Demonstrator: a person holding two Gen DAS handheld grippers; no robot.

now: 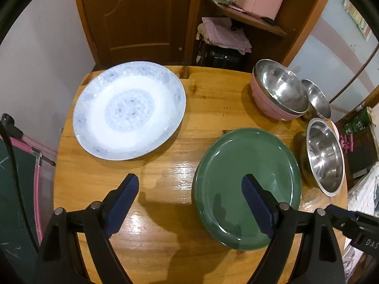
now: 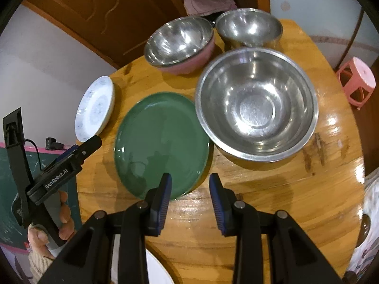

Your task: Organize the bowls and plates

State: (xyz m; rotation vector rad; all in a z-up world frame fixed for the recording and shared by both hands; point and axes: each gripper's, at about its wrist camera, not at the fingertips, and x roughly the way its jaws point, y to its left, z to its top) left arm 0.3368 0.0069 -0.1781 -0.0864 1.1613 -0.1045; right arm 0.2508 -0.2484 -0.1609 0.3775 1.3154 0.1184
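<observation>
Green plate (image 2: 161, 142) btwn both empty tongs.

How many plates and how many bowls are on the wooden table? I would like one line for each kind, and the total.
Plates: 2, the white patterned plate and the green plate.
Steel bowls: 3, the large, the small and one nested in the pink bowl.
Pink bowls: 1.
Total: 6.
</observation>
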